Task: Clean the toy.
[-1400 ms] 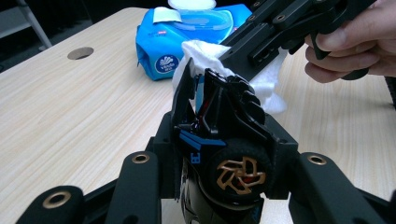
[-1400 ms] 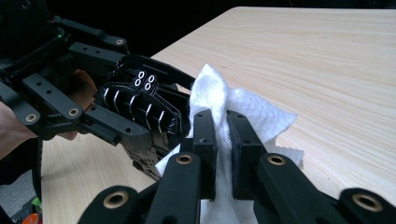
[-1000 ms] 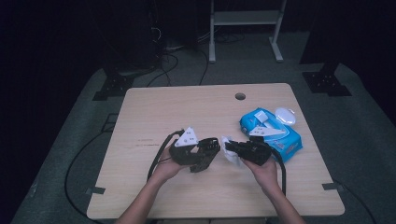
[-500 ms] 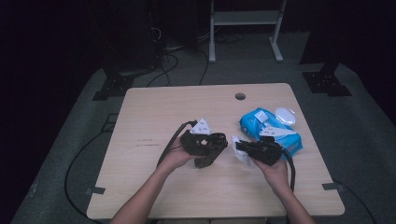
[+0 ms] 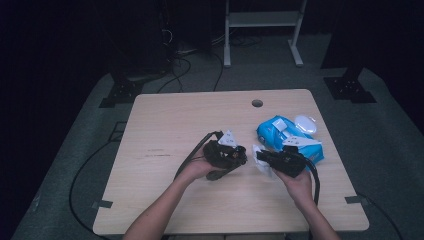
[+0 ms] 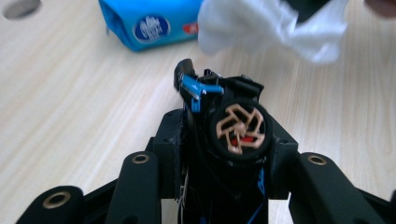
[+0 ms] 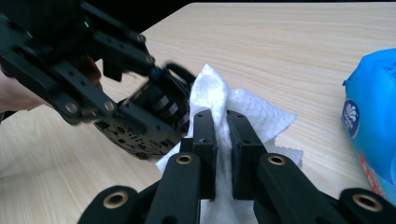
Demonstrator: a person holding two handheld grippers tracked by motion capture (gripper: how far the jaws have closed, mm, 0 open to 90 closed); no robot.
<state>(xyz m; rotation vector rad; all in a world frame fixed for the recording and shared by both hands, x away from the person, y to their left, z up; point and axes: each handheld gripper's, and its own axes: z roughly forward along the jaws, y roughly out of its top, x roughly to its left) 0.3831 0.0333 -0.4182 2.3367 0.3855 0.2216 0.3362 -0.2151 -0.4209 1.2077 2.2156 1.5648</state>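
A white wet wipe [image 7: 233, 112] is pinched between the jaws of the right gripper [image 7: 222, 122], which are closed down on it so that only the thin fold of tissue parts them; the wipe bunches up above the jaw tips and spills out below them. It hangs just above the wooden table [image 5: 170, 120], near the middle of its front half.

Just beside it, the left gripper [image 6: 219, 140] is clamped around a small black gadget [image 6: 236, 128] with a tan fan-like wheel and a blue clip on top; the jaws sit snug against its sides. From the right gripper view the gadget nearly touches the wipe.

Behind the right gripper lies a blue pack of wet wipes [image 5: 285, 132], flat on the table with its white lid flipped open.
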